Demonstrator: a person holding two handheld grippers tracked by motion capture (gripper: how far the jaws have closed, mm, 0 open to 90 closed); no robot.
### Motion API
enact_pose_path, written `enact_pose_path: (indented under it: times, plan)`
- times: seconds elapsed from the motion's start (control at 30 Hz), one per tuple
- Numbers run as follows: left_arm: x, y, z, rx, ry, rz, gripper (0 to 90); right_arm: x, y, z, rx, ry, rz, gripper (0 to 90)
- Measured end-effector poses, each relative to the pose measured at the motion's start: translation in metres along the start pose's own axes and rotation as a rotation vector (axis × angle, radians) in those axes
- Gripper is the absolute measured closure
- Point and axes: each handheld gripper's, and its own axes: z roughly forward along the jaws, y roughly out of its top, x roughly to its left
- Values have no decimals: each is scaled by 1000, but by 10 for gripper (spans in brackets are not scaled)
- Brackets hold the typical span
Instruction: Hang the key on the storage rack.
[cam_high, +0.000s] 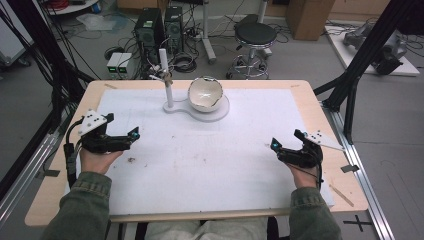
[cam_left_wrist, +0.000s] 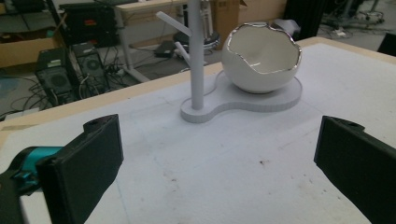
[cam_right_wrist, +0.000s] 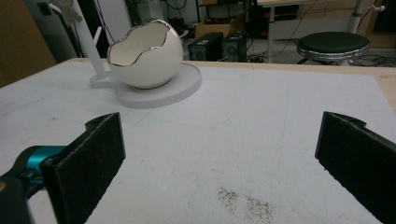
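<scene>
A white eggshell-shaped bowl (cam_high: 205, 93) with a jagged silver rim sits on a white stand base (cam_high: 219, 113) at the table's far middle. Beside it a thin white post (cam_high: 168, 87) with short side pegs rises from the same base. The bowl (cam_left_wrist: 260, 58) and post (cam_left_wrist: 194, 56) lie ahead in the left gripper view, and the bowl (cam_right_wrist: 145, 55) shows far left in the right gripper view. My left gripper (cam_high: 134, 135) rests open at the table's left, its jaws wide apart and empty. My right gripper (cam_high: 274, 145) rests open at the right, also empty.
A white mat (cam_high: 200, 160) covers most of the wooden table (cam_high: 55, 190), with small dark specks (cam_high: 131, 160) near the left hand. Beyond the far edge stand computer towers (cam_high: 157, 30) and a round stool (cam_high: 255, 37) on the floor. Black frame legs (cam_high: 360, 65) flank the table.
</scene>
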Motion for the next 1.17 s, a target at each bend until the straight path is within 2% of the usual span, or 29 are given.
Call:
enact_pose_path:
  times: [0.33,0.5,0.57,0.63,0.77,0.87,1.17]
  plan:
    - [5,-17,-9,-32,19,-9,17,0,0,0,-2,-1,5,5]
    - [8,-29,-10,-37,24,-37,17,0,-1,-1,-3,2,19,5]
    - [11,-32,-12,-40,41,-46,17,-1,-1,-1,-5,3,19,5]
    - [14,-36,-16,-54,51,-70,17,-1,-1,-1,-4,2,18,5]
    - [17,-46,-25,-92,80,-61,47,-2,-1,0,-5,4,16,5]
    - [21,-49,-31,-111,93,-81,55,-2,-1,0,-7,5,20,5]
    - [29,-55,-45,-139,97,-121,55,-2,-1,2,-6,4,30,5]
